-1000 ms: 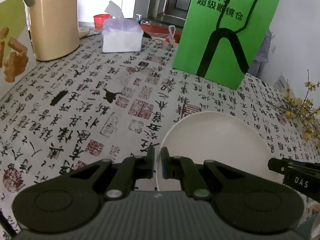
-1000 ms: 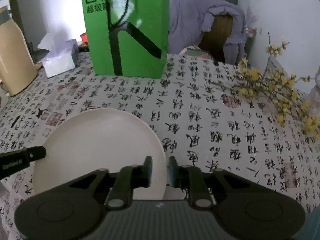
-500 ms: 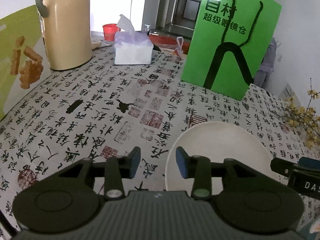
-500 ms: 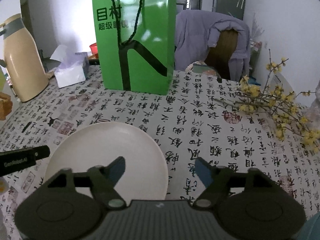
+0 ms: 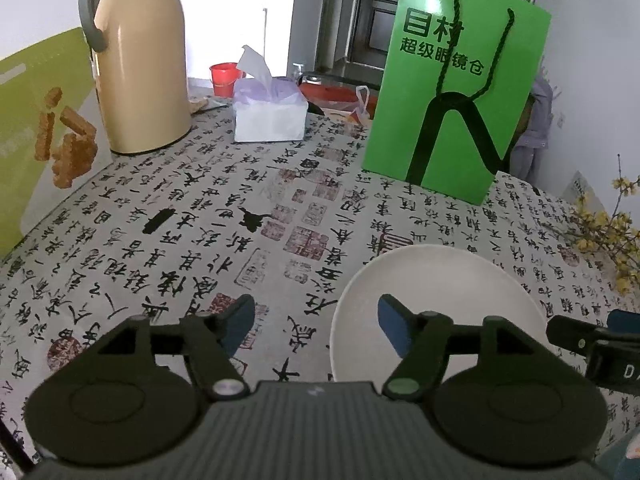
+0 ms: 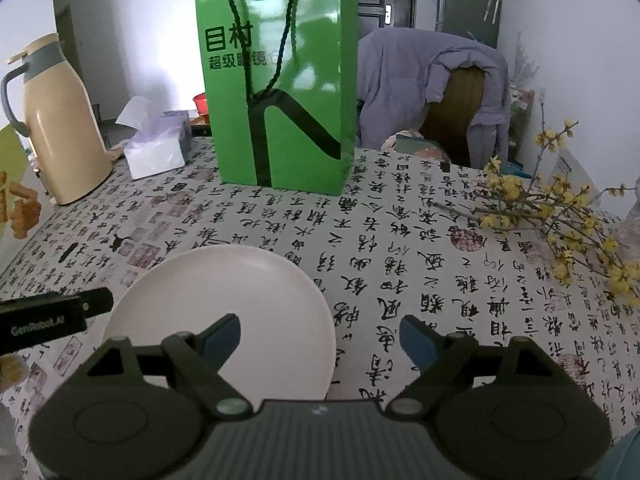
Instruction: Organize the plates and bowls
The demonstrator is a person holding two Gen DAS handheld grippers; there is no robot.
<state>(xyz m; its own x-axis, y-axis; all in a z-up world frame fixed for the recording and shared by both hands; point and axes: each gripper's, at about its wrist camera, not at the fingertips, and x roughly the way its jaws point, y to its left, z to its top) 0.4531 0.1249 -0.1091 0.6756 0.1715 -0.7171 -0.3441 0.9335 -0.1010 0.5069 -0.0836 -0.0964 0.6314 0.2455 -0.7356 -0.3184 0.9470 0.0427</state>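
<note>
Nearest each camera, a dark two-finger gripper fills the bottom of the view. On the left gripper [image 5: 316,322] the jaws have just been opening and now stand apart; its right blue pad [image 5: 394,330] hangs over the near-left part of a white plate [image 5: 440,296], its left pad over bare tablecloth, and neither presses on the rim. On the right gripper [image 6: 320,338] the jaws have likewise just been opening and stand wide apart, the plate's right edge lying between the pads with nothing clamped. One second ago both pairs of jaws sat close together at that rim, so the plate appears to have just been let go and set down.

Just beyond the fingers, the plate lies flat on a table [image 5: 200,216] covered in a cloth printed with black calligraphy and red seals. No bowl or second plate is in sight, so the next item probably has to be fetched from outside these views.

Farther back stand a green paper bag [image 5: 456,96] with cord handles, a tissue box [image 5: 270,114] and a tall beige flask [image 5: 142,60]. Yellow flowering twigs [image 6: 560,216] lie at the right, and a purple jacket [image 6: 432,80] hangs over a chair behind the table
</note>
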